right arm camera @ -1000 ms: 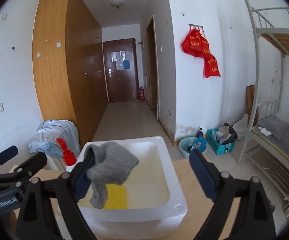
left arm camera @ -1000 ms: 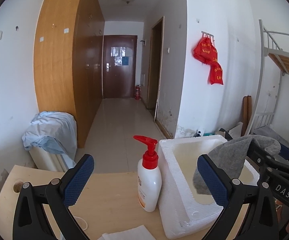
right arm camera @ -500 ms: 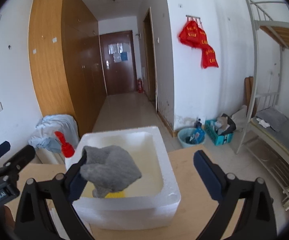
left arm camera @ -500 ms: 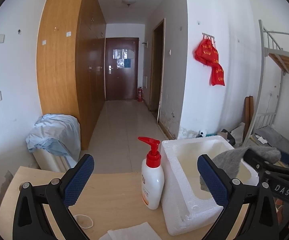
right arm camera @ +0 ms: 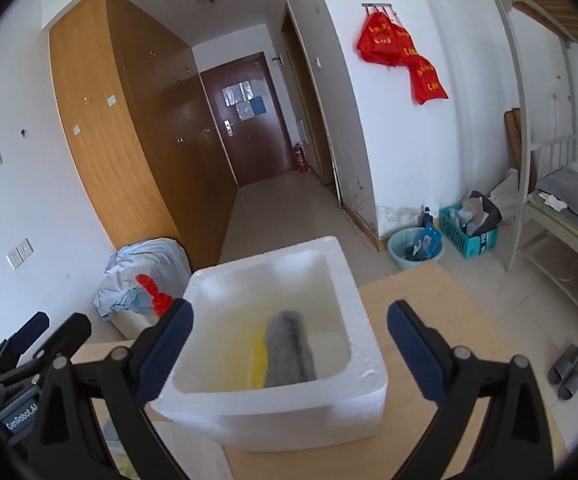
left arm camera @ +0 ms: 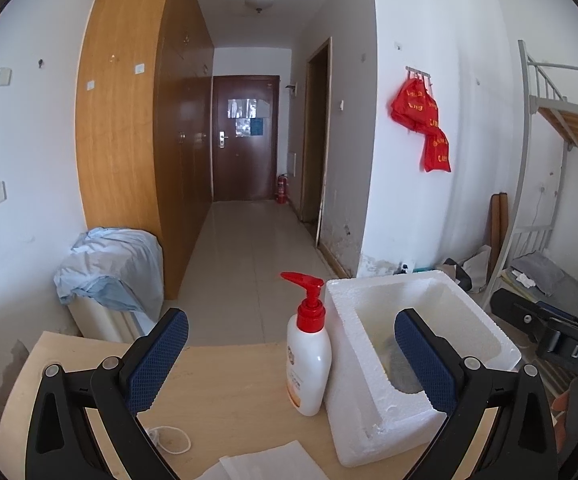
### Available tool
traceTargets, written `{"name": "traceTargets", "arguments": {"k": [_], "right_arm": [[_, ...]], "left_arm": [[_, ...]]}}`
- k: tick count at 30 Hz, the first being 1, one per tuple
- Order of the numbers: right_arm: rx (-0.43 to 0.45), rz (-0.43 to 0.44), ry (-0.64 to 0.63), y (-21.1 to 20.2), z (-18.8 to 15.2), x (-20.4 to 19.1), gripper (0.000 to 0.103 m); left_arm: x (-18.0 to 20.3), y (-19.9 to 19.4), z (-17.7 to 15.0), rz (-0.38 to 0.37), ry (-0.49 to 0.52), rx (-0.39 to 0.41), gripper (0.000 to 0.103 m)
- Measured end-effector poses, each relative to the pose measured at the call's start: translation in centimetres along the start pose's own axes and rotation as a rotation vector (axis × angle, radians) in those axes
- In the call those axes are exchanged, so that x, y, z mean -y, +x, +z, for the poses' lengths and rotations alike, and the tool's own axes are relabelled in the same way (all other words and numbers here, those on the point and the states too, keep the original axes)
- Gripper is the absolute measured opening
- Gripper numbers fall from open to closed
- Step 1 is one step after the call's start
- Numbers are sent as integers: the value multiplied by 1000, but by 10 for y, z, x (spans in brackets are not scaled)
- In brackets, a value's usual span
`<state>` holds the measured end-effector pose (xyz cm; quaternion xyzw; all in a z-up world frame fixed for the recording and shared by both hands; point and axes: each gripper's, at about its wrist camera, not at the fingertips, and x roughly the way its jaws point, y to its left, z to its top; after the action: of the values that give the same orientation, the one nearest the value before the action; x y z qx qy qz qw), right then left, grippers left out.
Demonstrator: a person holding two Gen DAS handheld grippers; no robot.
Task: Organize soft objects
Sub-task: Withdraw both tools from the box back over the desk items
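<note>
A grey cloth (right arm camera: 289,350) lies inside the white foam box (right arm camera: 365,380), beside a yellow soft item (right arm camera: 258,360). In the left wrist view the cloth (left arm camera: 397,368) shows partly behind a fingertip in the box (left arm camera: 345,396). My right gripper (right arm camera: 289,344) is open and empty, held above the box's near side. My left gripper (left arm camera: 291,350) is open and empty over the wooden table (left arm camera: 225,384), left of the box.
A white pump bottle with a red top (left arm camera: 308,352) stands against the box's left side. White paper (left arm camera: 265,462) and a small white cord (left arm camera: 171,440) lie on the table near me. A blue-covered bin (left arm camera: 109,268) stands beyond the table's edge.
The grey cloth has left my right gripper's left finger and dropped into the foam box. Both grippers have drawn back and up a little.
</note>
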<state>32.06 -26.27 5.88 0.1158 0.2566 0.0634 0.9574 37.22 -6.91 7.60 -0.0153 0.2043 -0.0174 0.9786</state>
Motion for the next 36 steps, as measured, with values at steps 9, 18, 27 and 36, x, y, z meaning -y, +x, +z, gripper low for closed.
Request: {"name": "traceTargets", "arguments": {"k": [9, 18, 27, 36], "right_arm": [[13, 37, -24, -18, -8, -9, 99], [45, 29, -101, -51, -26, -32, 99], [93, 3, -190, -88, -44, -53, 99], [105, 35, -216, -124, -73, -68, 99]], "left_arm": [[-13, -35, -5, 44, -2, 7, 103], [-33, -95, -24, 73, -38, 23, 103], [-47, -147, -51, 92, -63, 20, 103], [-59, -199, -78, 117, -76, 36, 103]]}}
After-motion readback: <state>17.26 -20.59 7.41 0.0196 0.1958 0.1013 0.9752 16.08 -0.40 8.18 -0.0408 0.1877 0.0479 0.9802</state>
